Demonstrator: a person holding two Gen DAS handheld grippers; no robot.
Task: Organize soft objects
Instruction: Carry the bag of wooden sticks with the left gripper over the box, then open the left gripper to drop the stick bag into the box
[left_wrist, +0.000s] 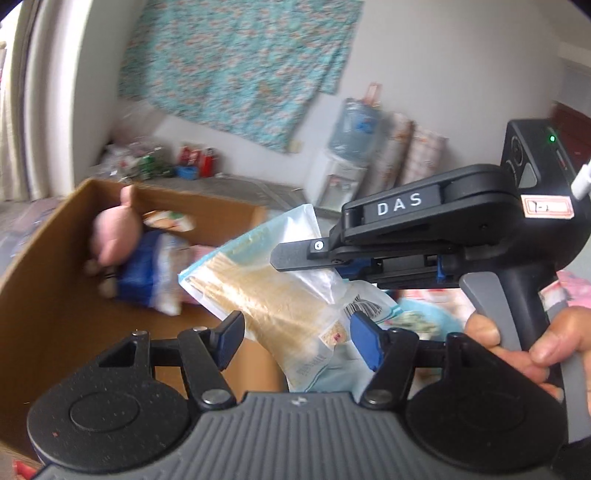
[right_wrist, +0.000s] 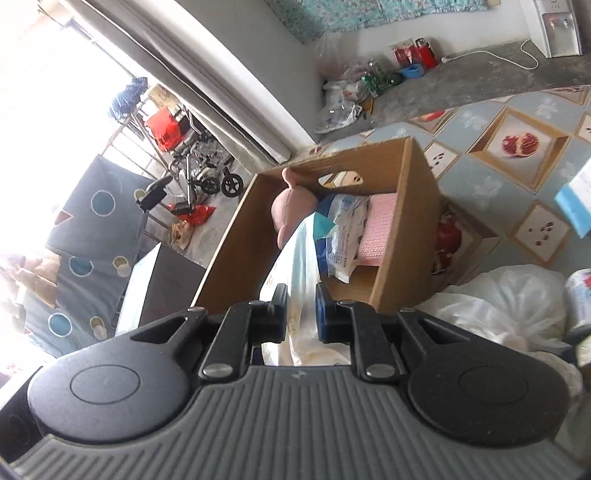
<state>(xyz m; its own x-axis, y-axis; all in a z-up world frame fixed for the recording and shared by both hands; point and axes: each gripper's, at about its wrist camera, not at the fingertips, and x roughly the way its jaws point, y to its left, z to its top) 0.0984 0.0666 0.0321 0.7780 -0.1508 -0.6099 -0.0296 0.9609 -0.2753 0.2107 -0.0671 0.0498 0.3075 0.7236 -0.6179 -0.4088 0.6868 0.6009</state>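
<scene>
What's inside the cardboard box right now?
Inside the cardboard box: a pink plush toy, blue-and-white packets and a pink knitted cloth. The held bag covers part of the floor.

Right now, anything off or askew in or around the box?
Nothing spilled or damaged. The box is packed unevenly: pink plush, packets and pink cloth crowd its far end. The right tool holds a clear bag tilted over the box; the left tool is open.

Motion smears the pink plush toy (left_wrist: 117, 230) inside the brown cardboard box (left_wrist: 44, 288). The right gripper (left_wrist: 291, 258) covers part of the clear plastic packet (left_wrist: 266, 291), whose label print is unreadable.
</scene>
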